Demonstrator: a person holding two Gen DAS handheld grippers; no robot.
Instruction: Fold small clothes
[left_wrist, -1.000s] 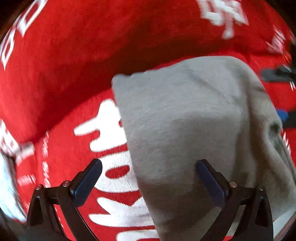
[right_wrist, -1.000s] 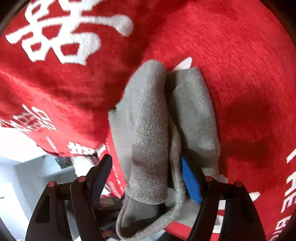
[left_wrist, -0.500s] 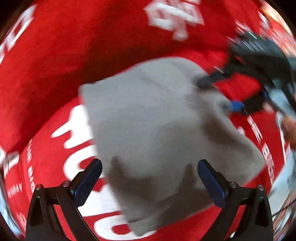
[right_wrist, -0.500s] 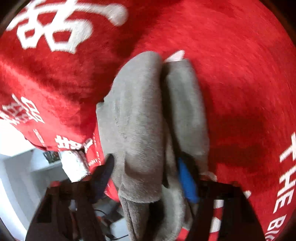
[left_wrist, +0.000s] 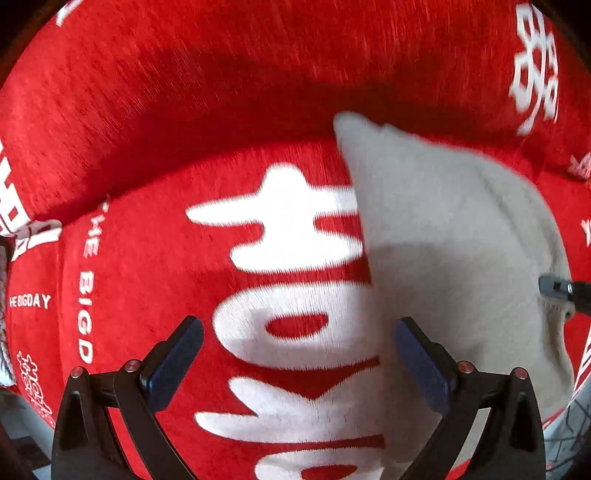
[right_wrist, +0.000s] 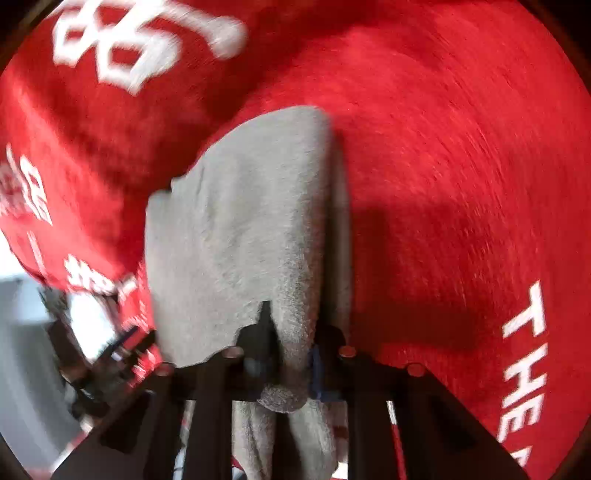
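Observation:
A small grey fleecy garment (left_wrist: 450, 251) lies folded on a red cloth with white lettering (left_wrist: 184, 110). My left gripper (left_wrist: 299, 354) is open and empty, its fingers over the garment's left edge, the right finger above the grey fabric. My right gripper (right_wrist: 291, 354) is shut on the near edge of the grey garment (right_wrist: 236, 229), with fabric bunched between its pads. The tip of the right gripper (left_wrist: 565, 290) shows at the right edge of the left wrist view, on the garment's far side.
The red cloth (right_wrist: 461, 166) covers the whole work surface. Its edge drops off at the lower left of the right wrist view, with a pale floor and dark clutter (right_wrist: 85, 332) beyond.
My right gripper has closed on the grey garment's edge; it was open around the fabric a second ago. The left wrist view has swung back left, with the garment now at its right.

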